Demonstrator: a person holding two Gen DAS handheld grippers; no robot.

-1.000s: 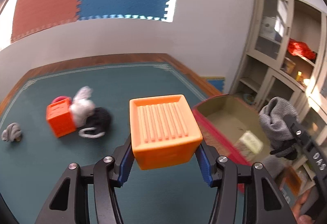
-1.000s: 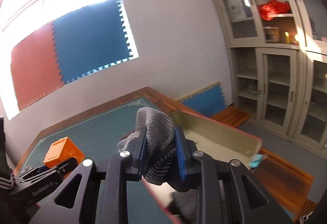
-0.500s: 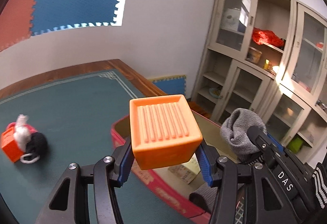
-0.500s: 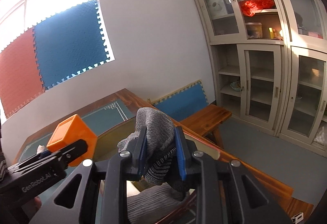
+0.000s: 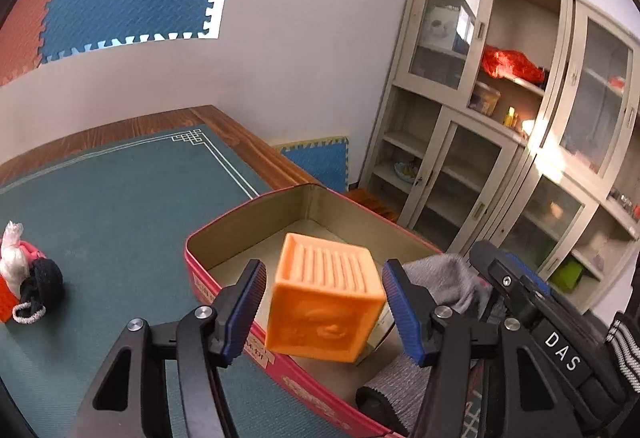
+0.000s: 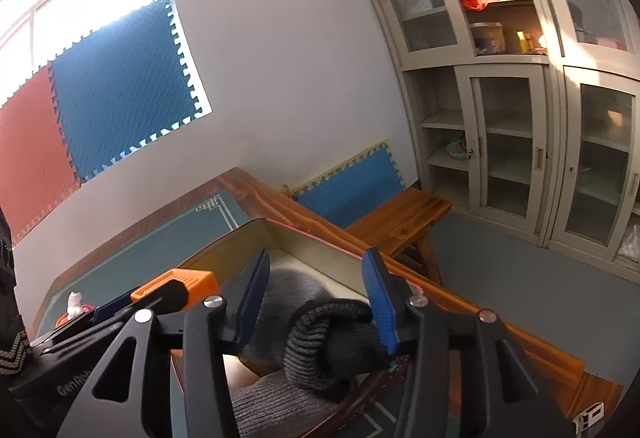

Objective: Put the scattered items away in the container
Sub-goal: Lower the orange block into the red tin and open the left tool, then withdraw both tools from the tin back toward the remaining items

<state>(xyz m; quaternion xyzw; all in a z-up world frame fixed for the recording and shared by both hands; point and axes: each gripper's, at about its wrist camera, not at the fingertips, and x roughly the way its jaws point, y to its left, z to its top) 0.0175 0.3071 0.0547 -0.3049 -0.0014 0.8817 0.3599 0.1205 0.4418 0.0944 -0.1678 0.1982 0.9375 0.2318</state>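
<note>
Now we open our left gripper [image 5: 324, 302], the orange block [image 5: 324, 294] loose between its jaws above the red tin [image 5: 224, 234]; our right gripper [image 6: 316, 298] opens too, the grey sock [image 6: 320, 330] free over that tin.

White capitals reading "DAS" are showing on the black body of the right gripper [image 5: 516, 302] in the left wrist view. In the right wrist view, pale letters reading "GenRob" are showing on the black side of the left gripper [image 6: 120, 308], with the rest of the word running behind a black arm of the nearer gripper. Two white labels with dark marks are sitting on the red outer wall of the tin container [image 5: 304, 384], but their characters are staying too small and blurred to read. Nothing legible is appearing on the boxes in the glass-door cabinet [image 6: 516, 86].
</note>
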